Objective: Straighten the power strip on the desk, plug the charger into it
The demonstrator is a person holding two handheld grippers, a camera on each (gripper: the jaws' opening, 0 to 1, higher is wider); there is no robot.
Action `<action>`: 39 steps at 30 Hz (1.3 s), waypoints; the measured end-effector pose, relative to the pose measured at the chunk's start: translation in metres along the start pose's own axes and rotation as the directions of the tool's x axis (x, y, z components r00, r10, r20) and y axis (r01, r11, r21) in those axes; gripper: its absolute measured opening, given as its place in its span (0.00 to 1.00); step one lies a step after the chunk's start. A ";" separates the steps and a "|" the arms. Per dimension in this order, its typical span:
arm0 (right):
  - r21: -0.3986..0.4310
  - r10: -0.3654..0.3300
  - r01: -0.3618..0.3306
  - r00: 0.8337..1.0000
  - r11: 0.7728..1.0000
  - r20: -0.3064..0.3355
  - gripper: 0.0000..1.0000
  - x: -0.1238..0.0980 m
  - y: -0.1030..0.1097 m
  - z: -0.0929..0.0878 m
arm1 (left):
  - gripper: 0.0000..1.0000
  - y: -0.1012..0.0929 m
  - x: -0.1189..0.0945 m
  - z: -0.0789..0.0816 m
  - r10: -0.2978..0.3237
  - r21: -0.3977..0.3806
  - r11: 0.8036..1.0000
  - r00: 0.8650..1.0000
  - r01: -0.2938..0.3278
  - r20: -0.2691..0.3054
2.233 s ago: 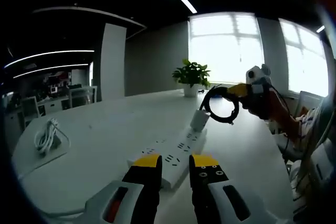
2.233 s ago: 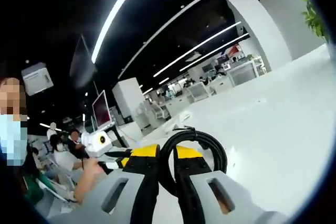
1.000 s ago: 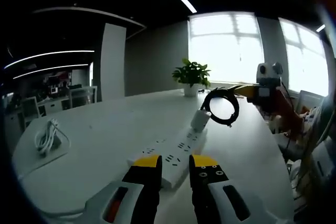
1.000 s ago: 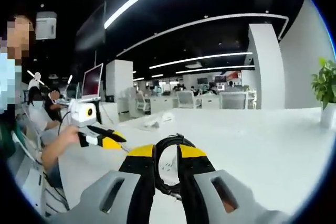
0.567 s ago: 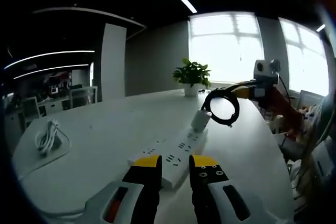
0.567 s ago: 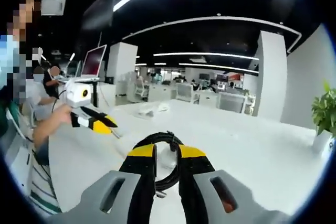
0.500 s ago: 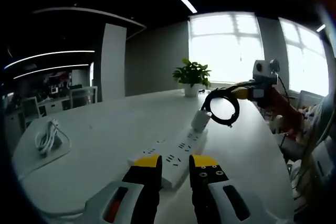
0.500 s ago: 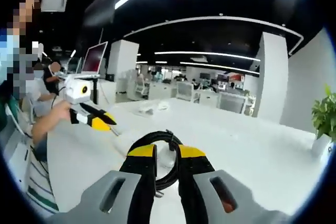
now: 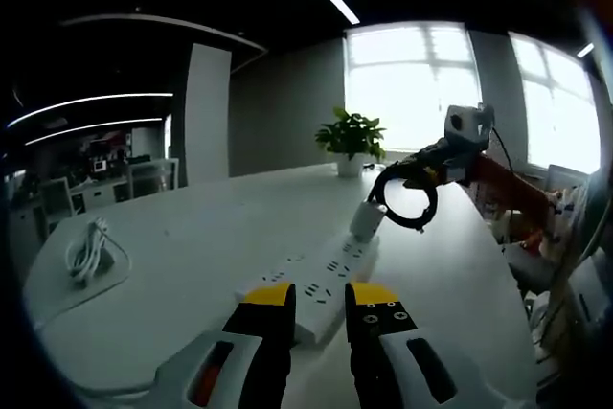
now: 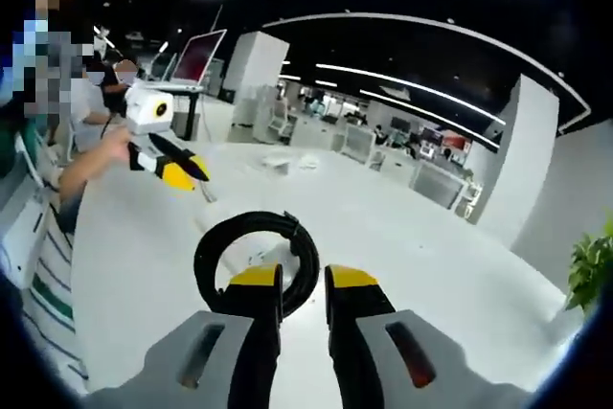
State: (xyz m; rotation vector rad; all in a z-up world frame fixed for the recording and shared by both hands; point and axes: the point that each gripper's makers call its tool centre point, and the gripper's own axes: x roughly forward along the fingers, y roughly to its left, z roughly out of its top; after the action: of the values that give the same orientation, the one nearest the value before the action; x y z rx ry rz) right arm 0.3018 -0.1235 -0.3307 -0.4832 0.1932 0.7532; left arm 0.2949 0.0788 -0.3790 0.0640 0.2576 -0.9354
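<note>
Resting low over the near end of the power strip (image 9: pixel 321 280), the left gripper (image 9: pixel 320 296) has its jaws slightly apart, gripping nothing. The strip lies on the white desk (image 9: pixel 182 246) with a charger (image 9: pixel 365 218) at its far end. The right gripper (image 10: pixel 292 282) pinches a coiled black cable (image 10: pixel 254 261) above the desk.

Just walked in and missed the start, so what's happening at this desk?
A person works two handheld grippers over a white desk. The right gripper holds a coiled black cable up above the white power strip. A white charger sits at the strip's far end. The left gripper hovers open over the strip's near end, holding nothing.
</note>
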 end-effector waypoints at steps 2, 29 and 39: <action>-0.034 0.020 -0.021 0.999 0.999 -0.027 0.21 0.004 -0.001 -0.002 | 0.21 0.000 0.000 0.000 0.001 0.001 1.000 1.000 -0.001 0.001; -0.189 0.181 -0.230 0.952 0.955 -0.246 0.28 0.048 0.014 -0.015 | 0.21 -0.001 0.000 -0.001 0.003 0.001 1.000 1.000 -0.003 -0.004; -0.243 0.196 -0.279 0.928 0.929 -0.316 0.30 0.056 0.018 -0.018 | 0.21 -0.001 -0.001 -0.001 0.001 0.001 1.000 1.000 -0.001 -0.004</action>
State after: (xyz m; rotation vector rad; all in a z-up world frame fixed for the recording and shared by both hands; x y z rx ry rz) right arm 0.3297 -0.0865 -0.3717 -0.8560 0.4252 0.9563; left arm 0.2936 0.0790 -0.3800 0.0672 0.2608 -0.9341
